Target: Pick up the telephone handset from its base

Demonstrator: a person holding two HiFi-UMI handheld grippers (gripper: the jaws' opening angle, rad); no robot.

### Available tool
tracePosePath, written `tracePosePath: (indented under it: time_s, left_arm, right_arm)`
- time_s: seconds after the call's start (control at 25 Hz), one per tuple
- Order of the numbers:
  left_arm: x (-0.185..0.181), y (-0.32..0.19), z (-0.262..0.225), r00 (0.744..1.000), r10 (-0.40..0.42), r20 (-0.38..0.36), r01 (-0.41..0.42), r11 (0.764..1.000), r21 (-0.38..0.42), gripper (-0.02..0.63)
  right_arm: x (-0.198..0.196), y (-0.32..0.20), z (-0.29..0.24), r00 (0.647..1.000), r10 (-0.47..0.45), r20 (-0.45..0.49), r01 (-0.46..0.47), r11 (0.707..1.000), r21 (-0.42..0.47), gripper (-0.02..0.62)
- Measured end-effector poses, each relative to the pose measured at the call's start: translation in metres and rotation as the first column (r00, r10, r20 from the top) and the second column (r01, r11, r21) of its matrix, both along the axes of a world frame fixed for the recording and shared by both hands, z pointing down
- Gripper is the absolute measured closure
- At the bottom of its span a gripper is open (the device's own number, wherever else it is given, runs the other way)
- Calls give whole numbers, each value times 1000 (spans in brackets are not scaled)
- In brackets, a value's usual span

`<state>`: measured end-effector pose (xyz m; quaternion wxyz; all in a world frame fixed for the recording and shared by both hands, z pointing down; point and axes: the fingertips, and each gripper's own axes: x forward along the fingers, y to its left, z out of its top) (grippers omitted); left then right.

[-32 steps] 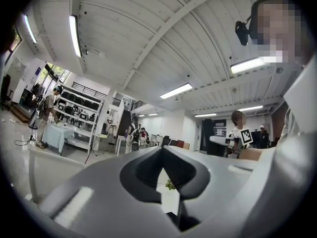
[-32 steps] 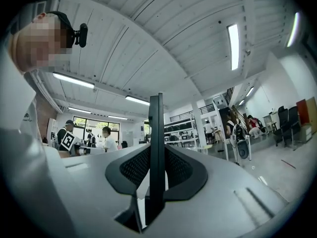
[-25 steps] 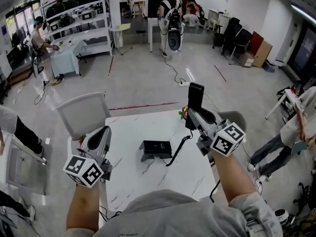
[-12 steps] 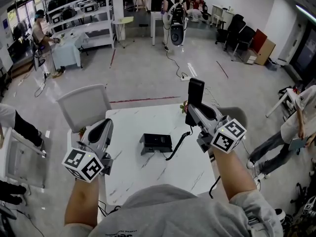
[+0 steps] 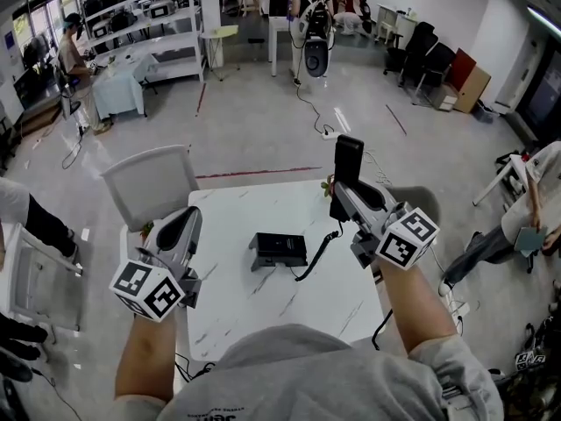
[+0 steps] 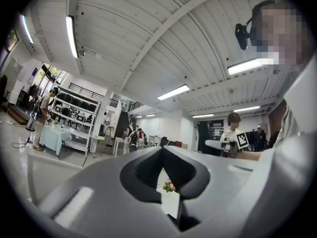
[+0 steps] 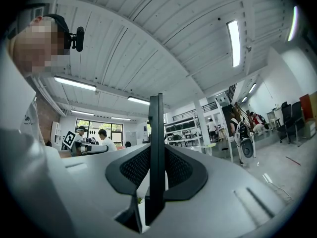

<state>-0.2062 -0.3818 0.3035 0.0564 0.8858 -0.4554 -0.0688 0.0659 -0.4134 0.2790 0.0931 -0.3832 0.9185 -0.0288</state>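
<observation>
In the head view my right gripper [image 5: 342, 202] is shut on the lower part of the black telephone handset [image 5: 348, 163]. The handset stands upright above the far right of the white marble table [image 5: 254, 314]. Its coiled cord [image 5: 317, 257] hangs down to the black base [image 5: 279, 250] at the table's middle. In the right gripper view the handset [image 7: 156, 123] shows edge-on as a thin slab between the pads of my right gripper [image 7: 156, 170]. My left gripper [image 5: 187, 220] hovers over the table's left edge, apart from the base. In the left gripper view my left gripper [image 6: 162, 155] is shut on nothing.
A grey chair [image 5: 149, 189] stands just beyond the table's far left corner. A small bunch of flowers [image 5: 326, 202] sits at the far edge by the handset. A person [image 5: 517, 231] stands to the right; shelves and other people are far back.
</observation>
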Motion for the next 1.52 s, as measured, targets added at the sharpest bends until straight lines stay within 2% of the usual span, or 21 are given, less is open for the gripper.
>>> tracePosePath:
  time_s: [1.52]
  left_arm:
    - [3,-3,-10,1000,3,-16,-3,1000,0,554]
  right_arm:
    - [-2,-4,-6,1000,-7,1,7,1000,-7,518]
